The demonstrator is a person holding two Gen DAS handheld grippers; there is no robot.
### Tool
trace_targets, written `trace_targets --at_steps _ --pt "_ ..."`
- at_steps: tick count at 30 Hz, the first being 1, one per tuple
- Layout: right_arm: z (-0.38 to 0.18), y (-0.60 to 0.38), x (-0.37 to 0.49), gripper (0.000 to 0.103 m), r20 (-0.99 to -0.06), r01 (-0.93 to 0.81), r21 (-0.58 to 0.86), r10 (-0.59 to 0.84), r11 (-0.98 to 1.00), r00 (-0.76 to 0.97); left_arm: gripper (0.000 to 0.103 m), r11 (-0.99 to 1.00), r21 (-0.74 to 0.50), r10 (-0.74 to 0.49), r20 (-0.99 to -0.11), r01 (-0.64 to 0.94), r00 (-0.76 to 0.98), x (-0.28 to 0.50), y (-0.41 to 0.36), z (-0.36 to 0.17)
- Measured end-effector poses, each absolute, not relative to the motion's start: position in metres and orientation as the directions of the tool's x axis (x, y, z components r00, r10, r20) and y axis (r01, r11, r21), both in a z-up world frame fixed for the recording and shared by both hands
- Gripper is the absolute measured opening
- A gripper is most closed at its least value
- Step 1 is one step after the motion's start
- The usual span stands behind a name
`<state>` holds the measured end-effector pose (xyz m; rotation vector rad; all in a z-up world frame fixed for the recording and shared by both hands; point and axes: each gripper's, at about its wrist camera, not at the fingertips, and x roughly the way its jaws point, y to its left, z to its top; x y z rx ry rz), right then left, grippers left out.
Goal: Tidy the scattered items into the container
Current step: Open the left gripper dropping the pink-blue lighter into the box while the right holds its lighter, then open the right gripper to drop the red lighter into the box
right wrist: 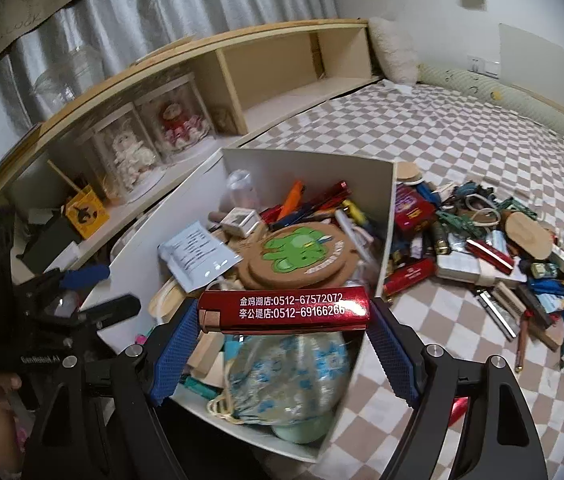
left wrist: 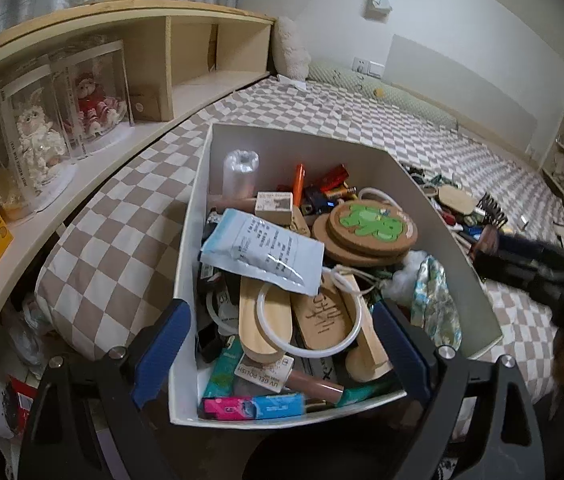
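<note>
A red lighter [right wrist: 283, 310] spans the right tool [right wrist: 283, 316], clamped end to end between its blue pads, hovering over the near corner of the white box [right wrist: 385, 232] on the checkered bed [right wrist: 461, 140]. The left tool [left wrist: 282, 344] hangs released and empty over the same box, its jaws spread wide. More clutter lies in a pile [right wrist: 501, 256] just beside the box. The drop looks best made further inside the rim, low over the contents, so the lighter does not bounce out.
</note>
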<state>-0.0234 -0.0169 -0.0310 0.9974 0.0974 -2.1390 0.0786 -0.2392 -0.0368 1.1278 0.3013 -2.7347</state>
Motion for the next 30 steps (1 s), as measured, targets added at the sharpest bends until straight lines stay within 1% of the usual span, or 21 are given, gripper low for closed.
trace_targets --at_steps 11,18,23,25,26,30 --pt "-0.045 -0.067 -0.003 0.083 -0.71 0.708 0.282 -0.637 -0.647 -0.3 0.093 -0.942 -0.159 -0.116 -0.67 0.294 -0.733 0.087 -0.252 -0.015" --pt "-0.051 -0.097 0.009 0.083 -0.705 0.717 0.332 -0.666 -0.613 -0.242 0.093 -0.93 -0.176 -0.136 -0.648 0.321 -0.749 0.096 -0.262 -0.005" --pt "-0.054 -0.109 0.016 0.083 -0.689 0.729 0.359 -0.692 -0.584 -0.216 0.093 -0.928 -0.162 -0.158 -0.646 0.336 -0.747 0.099 -0.267 -0.004" --pt "-0.054 -0.111 0.019 0.087 -0.692 0.738 0.335 -0.684 -0.586 -0.23 0.093 -0.929 -0.159 -0.159 -0.647 0.336 -0.746 0.099 -0.268 -0.004" --pt "-0.054 -0.111 0.02 0.093 -0.696 0.74 0.321 -0.677 -0.591 -0.238 0.093 -0.929 -0.159 -0.158 -0.647 0.335 -0.746 0.099 -0.268 -0.004" --pt "-0.054 -0.106 0.018 0.093 -0.703 0.732 0.311 -0.665 -0.606 -0.252 0.093 -0.931 -0.161 -0.154 -0.643 0.328 -0.75 0.099 -0.268 -0.004"
